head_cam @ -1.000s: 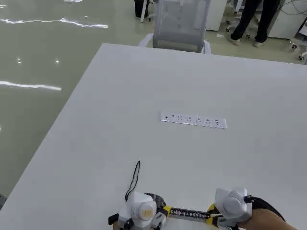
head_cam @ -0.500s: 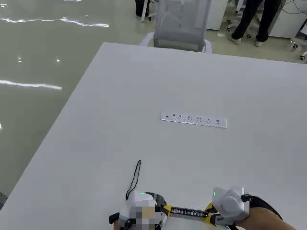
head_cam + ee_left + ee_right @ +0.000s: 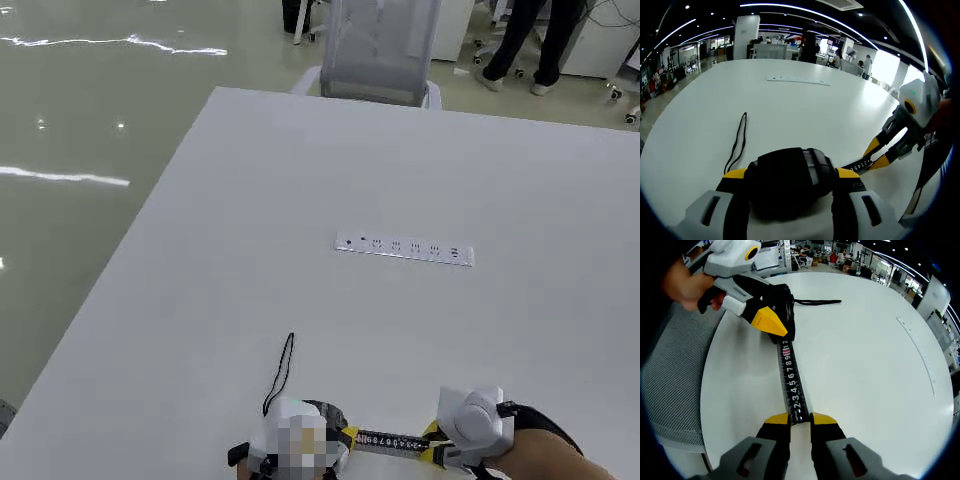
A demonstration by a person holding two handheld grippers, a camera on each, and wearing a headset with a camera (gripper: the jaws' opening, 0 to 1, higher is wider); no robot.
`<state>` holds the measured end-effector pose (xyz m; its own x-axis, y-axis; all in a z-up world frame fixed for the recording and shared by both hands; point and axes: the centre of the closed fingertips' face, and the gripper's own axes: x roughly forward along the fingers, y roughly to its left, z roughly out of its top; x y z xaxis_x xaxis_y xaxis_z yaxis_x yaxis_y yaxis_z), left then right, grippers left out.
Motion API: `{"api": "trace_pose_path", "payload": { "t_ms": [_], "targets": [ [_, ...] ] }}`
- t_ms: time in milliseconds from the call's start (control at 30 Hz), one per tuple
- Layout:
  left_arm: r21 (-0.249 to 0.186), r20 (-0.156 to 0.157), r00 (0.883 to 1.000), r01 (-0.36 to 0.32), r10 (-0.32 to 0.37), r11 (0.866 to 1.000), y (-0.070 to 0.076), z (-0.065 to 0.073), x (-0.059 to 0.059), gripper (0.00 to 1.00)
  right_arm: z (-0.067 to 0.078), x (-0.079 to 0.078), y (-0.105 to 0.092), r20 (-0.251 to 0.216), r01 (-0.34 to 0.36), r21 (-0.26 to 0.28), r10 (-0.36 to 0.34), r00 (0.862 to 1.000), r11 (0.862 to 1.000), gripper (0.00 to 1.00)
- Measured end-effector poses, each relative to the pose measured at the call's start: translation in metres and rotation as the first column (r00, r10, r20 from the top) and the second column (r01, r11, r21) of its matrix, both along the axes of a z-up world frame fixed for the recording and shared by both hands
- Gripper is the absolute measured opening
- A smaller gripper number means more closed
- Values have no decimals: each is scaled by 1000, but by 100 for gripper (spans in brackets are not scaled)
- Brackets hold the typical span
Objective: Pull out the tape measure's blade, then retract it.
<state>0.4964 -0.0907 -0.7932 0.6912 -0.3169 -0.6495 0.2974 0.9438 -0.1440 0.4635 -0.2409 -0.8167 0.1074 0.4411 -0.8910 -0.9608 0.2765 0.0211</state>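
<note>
A black tape measure case (image 3: 787, 192) sits between the yellow-tipped jaws of my left gripper (image 3: 790, 172), which is shut on it. The yellow-edged blade (image 3: 789, 371) runs out of the case (image 3: 784, 305) across the white table. My right gripper (image 3: 799, 417) is shut on the blade's tip, beside the low numbers. In the head view both grippers are at the near table edge, left gripper (image 3: 310, 432) and right gripper (image 3: 430, 445), with a short length of blade (image 3: 385, 441) between them. The case's black wrist strap (image 3: 280, 375) lies on the table beyond the left gripper.
A white power strip (image 3: 403, 250) lies mid-table. A grey mesh chair (image 3: 380, 50) stands at the far edge, and a person's legs (image 3: 530, 40) stand on the floor beyond. The white table (image 3: 250, 200) stretches wide ahead. Another mesh seat (image 3: 670, 390) is beside the near edge.
My right gripper has moved a little to the left, toward the case, and the exposed length of blade is slightly shorter. The left gripper and case have stayed put.
</note>
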Motion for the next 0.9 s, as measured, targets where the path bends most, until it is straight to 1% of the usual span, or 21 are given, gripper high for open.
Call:
{"api": "trace_pose_path", "payload": {
  "t_ms": [900],
  "targets": [
    [-5,-2,1000,4,-4,1000,0,1,-1,64,-1,2,17,-1,-19,3,19,1000,1000,14]
  ]
}}
